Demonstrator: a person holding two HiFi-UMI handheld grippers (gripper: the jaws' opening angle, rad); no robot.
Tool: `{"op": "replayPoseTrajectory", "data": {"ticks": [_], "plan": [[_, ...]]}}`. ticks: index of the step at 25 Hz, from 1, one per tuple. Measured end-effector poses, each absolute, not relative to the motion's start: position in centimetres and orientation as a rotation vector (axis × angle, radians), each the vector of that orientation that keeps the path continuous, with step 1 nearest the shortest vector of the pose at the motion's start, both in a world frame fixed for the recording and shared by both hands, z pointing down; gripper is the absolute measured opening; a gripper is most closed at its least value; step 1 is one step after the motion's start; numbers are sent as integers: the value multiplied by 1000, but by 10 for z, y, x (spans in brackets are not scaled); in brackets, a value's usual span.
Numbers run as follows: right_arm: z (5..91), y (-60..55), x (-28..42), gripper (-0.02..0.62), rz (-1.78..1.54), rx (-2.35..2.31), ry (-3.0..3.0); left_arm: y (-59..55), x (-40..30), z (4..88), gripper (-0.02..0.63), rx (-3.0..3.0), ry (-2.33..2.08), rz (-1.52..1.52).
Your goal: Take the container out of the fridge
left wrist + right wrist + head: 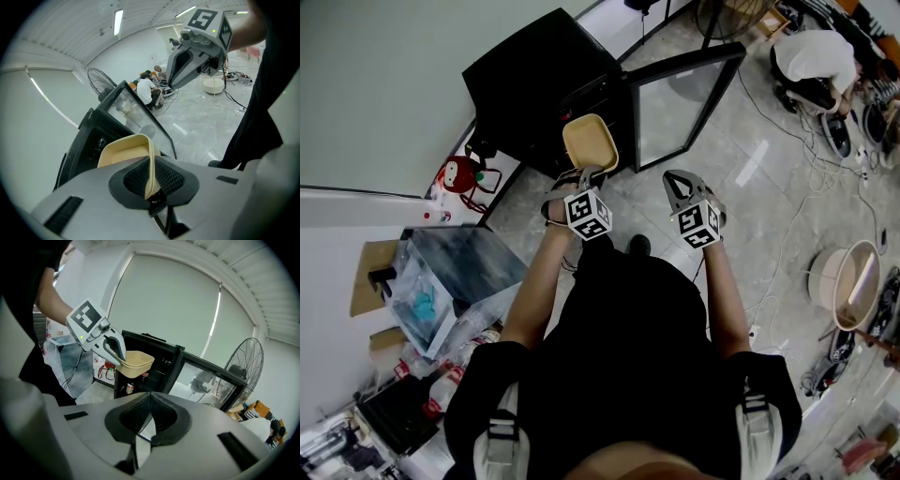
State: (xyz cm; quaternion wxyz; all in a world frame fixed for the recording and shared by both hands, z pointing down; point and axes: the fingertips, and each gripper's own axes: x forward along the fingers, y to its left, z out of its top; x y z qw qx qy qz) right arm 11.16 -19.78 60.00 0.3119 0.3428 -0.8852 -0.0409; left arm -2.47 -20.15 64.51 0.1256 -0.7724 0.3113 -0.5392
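A shallow cream container (590,142) hangs in the air in front of the small black fridge (546,80), outside it. My left gripper (581,174) is shut on its near rim; in the left gripper view the rim (150,171) is pinched between the pads. The fridge's glass door (680,98) stands open to the right. My right gripper (676,180) hovers beside the left one, shut with nothing in it, as its own view shows (149,414). That view also shows the container (136,363) held before the open fridge (161,365).
A clear plastic bin (455,277) and a red bag (461,175) stand left of the fridge. A can (130,388) sits low inside the fridge. A standing fan (243,364), a crouching person (814,61), floor cables and a round white tub (851,281) lie to the right.
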Motion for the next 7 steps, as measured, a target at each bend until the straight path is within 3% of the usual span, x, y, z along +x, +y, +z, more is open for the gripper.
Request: {"op": "replayPoseTrajectory", "data": {"ticks": [7], "plan": [[602,-199,112,0,-99,919,-2328,-202,-25,646,44,-2252,902,-1573]]}}
